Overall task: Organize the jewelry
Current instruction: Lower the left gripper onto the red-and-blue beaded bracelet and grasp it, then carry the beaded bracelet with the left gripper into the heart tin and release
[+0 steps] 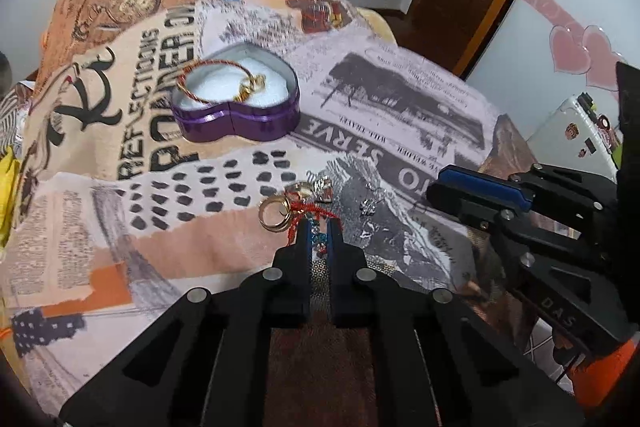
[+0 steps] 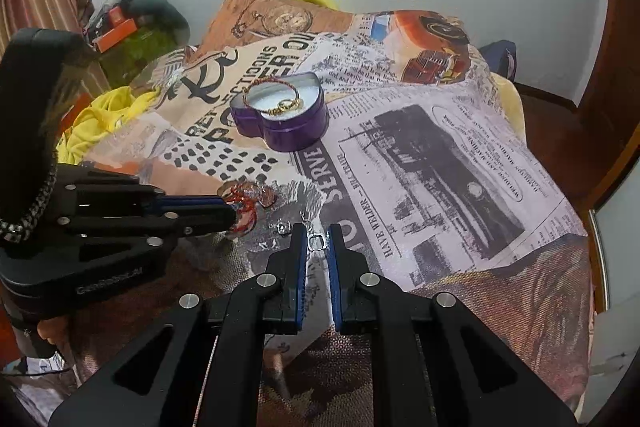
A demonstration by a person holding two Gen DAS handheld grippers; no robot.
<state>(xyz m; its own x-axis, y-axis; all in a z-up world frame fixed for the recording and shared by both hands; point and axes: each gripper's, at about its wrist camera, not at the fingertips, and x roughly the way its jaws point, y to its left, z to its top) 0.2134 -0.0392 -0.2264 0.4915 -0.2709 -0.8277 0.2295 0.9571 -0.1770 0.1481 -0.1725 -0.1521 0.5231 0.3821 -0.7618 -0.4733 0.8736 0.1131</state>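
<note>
Nearest, the left gripper (image 1: 319, 227) is pinched on a red beaded bracelet (image 1: 316, 213) lying on the printed cloth (image 1: 400, 99), gold rings (image 1: 276, 211) touching it. Beside it the right gripper (image 2: 318, 231) is pressed together on a small silver clasp (image 2: 317, 241), with its side marked "DAS". Another silver piece (image 1: 367, 206) lies between them. The cloth reads "SERVE" and "REFLECTIONS". Farther back sits the open purple heart box (image 1: 236, 107) with a red-and-gold bangle (image 1: 218, 79) inside and bare cloth around it.
</note>
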